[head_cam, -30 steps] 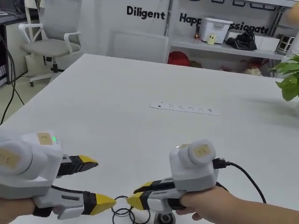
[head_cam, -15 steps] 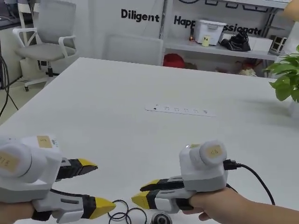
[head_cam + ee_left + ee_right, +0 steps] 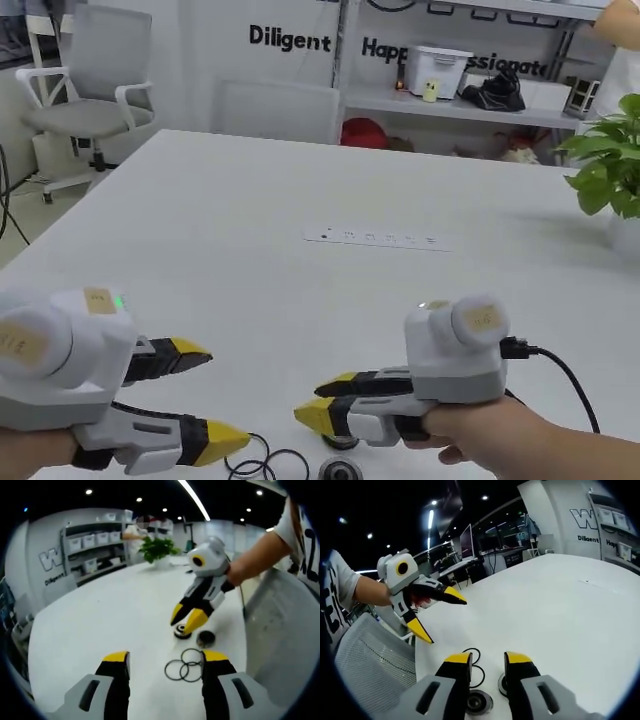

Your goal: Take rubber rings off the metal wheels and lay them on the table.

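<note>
- About three loose rings (image 3: 184, 665) are lying overlapped on the table (image 3: 300, 200), so part of the job is looking done.
- A first wheel (image 3: 182, 631) and a second wheel (image 3: 205, 638) are sitting side by side just beyond the rings, clear of them.
- The right gripper (image 3: 322, 398) is hanging over the first wheel, on the wheels' side of the rings. Its jaws are standing narrow with a slim gap showing and nothing gripped. I cannot tell whether its tips are touching that wheel.
- The left gripper (image 3: 210, 395) is hovering on the opposite side of the rings from the wheels, with its jaws spread wide and empty. In the left gripper view the rings are lying ahead of its tips, closer to the right-hand one.
- Whether either wheel is carrying a ring is too small and dark to tell here.
- Judging by where the right gripper is pointing, the first wheel is probably the one being worked on, and it likely has a ring to come off.
- What seems to be remaining is to strip whatever rings the two wheels are holding and lay them by the rings already on the table. The second wheel may need checking too.
</note>
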The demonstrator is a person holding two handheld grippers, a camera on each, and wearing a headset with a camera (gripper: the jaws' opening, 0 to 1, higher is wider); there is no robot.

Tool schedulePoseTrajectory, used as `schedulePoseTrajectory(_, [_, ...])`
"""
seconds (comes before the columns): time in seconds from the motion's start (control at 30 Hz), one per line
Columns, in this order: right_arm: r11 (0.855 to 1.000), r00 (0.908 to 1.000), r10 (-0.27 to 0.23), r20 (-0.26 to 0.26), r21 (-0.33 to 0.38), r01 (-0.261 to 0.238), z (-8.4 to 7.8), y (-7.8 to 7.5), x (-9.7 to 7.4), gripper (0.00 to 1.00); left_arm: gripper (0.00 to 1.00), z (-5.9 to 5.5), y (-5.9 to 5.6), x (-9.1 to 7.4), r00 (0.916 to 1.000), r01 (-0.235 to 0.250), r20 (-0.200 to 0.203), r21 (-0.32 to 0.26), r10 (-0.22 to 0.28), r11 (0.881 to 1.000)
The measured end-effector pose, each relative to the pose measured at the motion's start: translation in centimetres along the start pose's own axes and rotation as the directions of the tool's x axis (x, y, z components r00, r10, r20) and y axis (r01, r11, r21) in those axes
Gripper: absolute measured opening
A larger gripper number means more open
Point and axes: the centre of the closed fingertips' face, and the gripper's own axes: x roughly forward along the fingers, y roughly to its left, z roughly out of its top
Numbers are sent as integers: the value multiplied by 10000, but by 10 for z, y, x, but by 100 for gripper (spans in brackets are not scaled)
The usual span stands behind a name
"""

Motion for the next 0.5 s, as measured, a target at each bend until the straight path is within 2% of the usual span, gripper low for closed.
schedulePoseTrajectory(0.23, [9998,9997,-112,216,-137,115,6,-2,-9,25,56,3,-2,3,9999,120,-64,124,-119,9999])
schedulePoseTrajectory(0.5, [9991,9985,-315,451,-277,328,12,-7,-22,27,56,13,1,8,9998,190,-1,228,-190,9996])
